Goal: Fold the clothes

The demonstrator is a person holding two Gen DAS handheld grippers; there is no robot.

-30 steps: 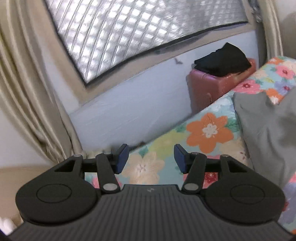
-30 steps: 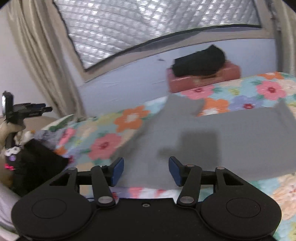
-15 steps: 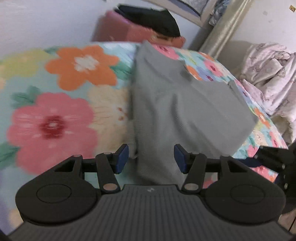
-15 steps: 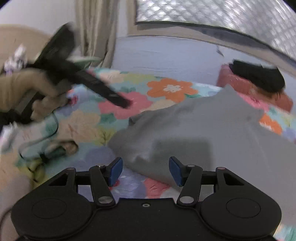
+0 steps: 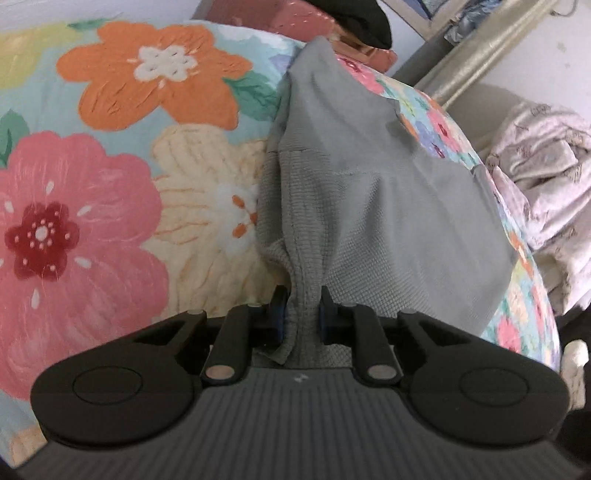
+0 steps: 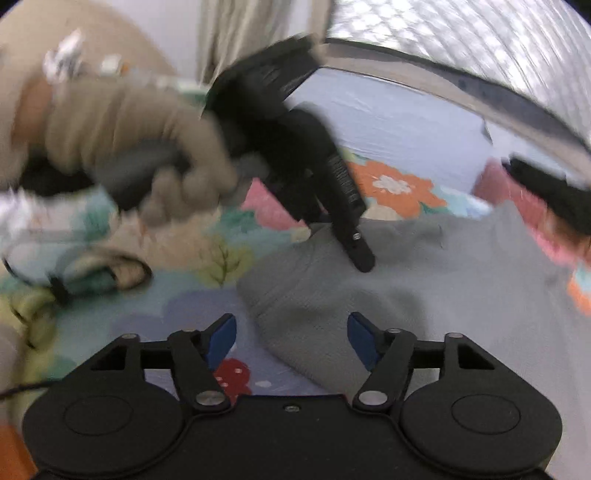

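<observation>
A grey knitted garment lies folded on a flowered bedspread. My left gripper is closing its jaws and pinches a bunched near edge of the grey cloth between its blue pads. In the right wrist view the same grey garment spreads to the right, and the left gripper, held by a gloved hand, pokes down into its upper edge. My right gripper hangs over the garment's near corner, its jaws opening wide, nothing pressed between its pads.
A pink box with a black garment on top sits at the far end of the bed. A pale patterned cloth is heaped to the right of the bed. A cable and small items lie on the bedspread at left.
Both grippers swung down from facing the window to the bed. The left gripper closed on the grey garment's edge. The right gripper's jaws spread wider over the near corner.
</observation>
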